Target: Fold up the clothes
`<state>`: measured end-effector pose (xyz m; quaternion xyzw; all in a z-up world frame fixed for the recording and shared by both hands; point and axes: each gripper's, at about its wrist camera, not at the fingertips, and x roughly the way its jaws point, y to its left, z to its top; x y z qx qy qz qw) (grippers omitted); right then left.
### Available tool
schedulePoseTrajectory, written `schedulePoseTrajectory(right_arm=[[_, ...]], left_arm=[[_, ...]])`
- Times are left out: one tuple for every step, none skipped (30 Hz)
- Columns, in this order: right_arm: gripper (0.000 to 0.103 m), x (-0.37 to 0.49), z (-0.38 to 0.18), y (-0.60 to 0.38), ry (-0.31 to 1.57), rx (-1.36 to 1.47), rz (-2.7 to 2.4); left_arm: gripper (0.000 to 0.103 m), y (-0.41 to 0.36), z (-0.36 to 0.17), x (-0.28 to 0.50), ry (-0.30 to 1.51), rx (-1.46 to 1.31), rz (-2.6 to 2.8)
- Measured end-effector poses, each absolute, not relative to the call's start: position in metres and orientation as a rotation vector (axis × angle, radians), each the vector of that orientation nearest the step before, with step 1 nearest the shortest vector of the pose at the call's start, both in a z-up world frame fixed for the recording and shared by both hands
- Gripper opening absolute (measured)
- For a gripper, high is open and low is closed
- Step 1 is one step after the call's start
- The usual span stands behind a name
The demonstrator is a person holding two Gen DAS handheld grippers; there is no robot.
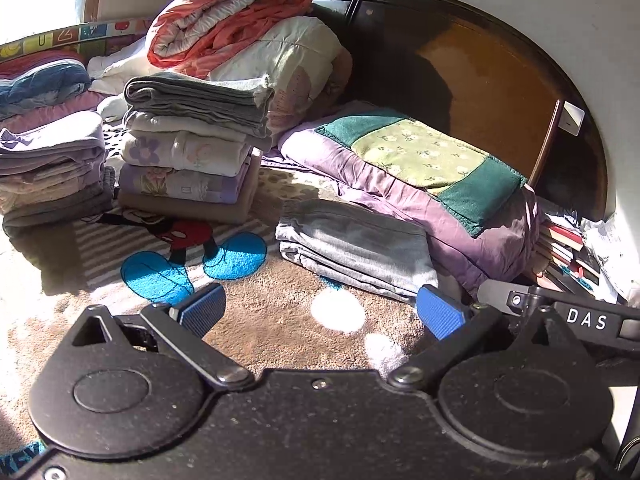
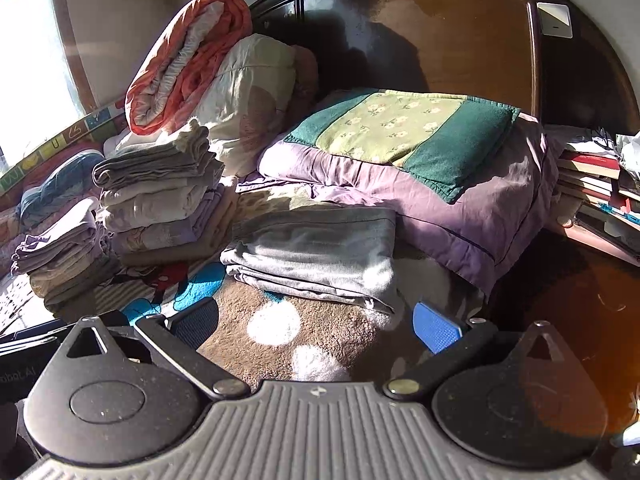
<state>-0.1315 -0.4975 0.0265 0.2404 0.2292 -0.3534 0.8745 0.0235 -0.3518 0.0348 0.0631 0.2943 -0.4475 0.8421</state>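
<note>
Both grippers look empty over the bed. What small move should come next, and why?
Probably lift the folded grey garment onto the stack. It lies alone beside the pillow, while the left gripper and right gripper are open, holding nothing.

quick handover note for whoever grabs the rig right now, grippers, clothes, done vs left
Left gripper: open, holding nothing, above the blanket.
Right gripper: open, holding nothing.
Grey garment: folded flat on the blanket just ahead of both grippers, against the purple bedding.
Done: two stacks of folded clothes at left, plus the grey one.
Left: no unfolded clothing visible in either view; maybe move the grey garment onto a stack.
</note>
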Motion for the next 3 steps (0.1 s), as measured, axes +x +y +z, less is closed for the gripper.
schedulePoseTrajectory(right_arm=[[0.103, -0.1317, 0.0272, -0.4968, 0.478, 0.502, -0.737], [0.103, -0.1318, 0.0279, -0.4961, 0.478, 0.501, -0.736], [0.103, -0.132, 0.0286, -0.4954, 0.478, 0.501, -0.734]], left_arm=[[0.103, -0.351, 0.0347, 0.0215, 0.616, 0.14, -0.948], [0.103, -0.3501, 0.0348, 0.0197, 0.611, 0.145, -0.949], [0.103, -0.3492, 0.0355, 0.0184, 0.607, 0.147, -0.948]])
